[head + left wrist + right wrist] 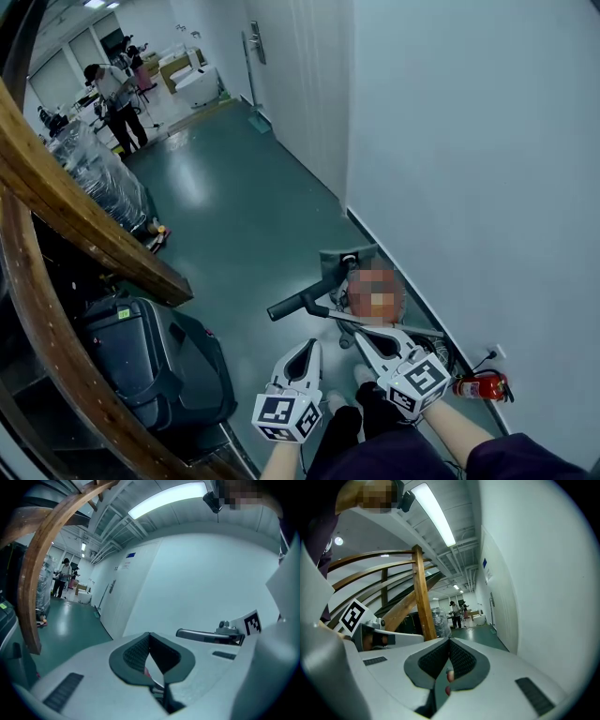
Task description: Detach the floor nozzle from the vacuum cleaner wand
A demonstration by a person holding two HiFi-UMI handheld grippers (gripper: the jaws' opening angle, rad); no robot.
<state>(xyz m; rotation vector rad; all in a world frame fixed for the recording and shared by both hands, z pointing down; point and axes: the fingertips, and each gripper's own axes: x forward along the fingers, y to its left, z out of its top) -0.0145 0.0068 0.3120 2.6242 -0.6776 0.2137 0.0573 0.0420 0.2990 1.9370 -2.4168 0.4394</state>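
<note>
Near the vacuum cleaner [317,296], my left gripper [308,346] and right gripper [362,334] have jaws closed on nothing, so if I advance unopened I risk shoving it against the wall [469,187].

Teal floor [234,216]: vacuum cleaner [302,302], fire extinguisher [480,385], black case [159,361].

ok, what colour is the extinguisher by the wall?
Red. The extinguisher shows best in the head view, at the lower right.
</note>
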